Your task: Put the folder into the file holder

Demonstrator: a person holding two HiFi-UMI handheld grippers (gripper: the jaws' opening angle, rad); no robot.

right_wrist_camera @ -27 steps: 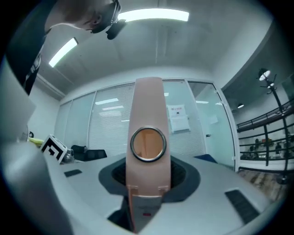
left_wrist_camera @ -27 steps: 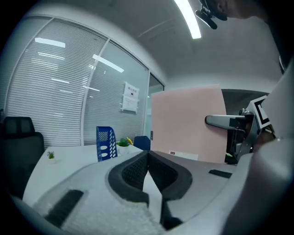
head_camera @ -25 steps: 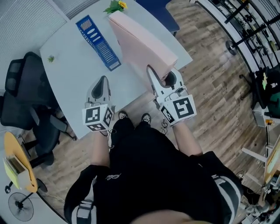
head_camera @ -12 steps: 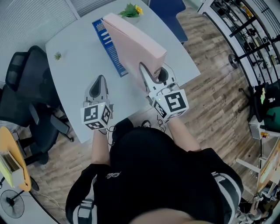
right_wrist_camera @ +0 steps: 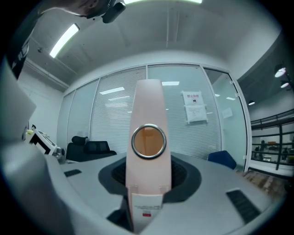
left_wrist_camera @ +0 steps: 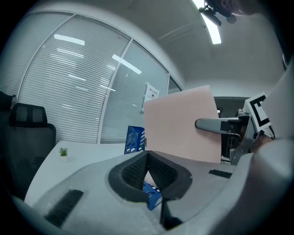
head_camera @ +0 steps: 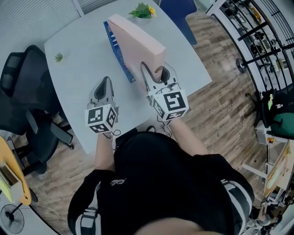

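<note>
My right tongs were clenched on the narrow spine of the pale pink cardboard box folder, one jaw on each side, just below its metal-rimmed finger hole. The folder stood on edge, slightly tilted, raised over the far right part of the white round table and stretching away from me. The blue perforated plastic file holder lay flat on the table just left of the folder and partly hidden by it; I could not tell whether the two touched. My left tongs hung over the near edge of the table, well left of the folder, jaws pressed together on nothing. A small green potted plant sat far left, and a yellow-flowered plant at the far rim.
</note>
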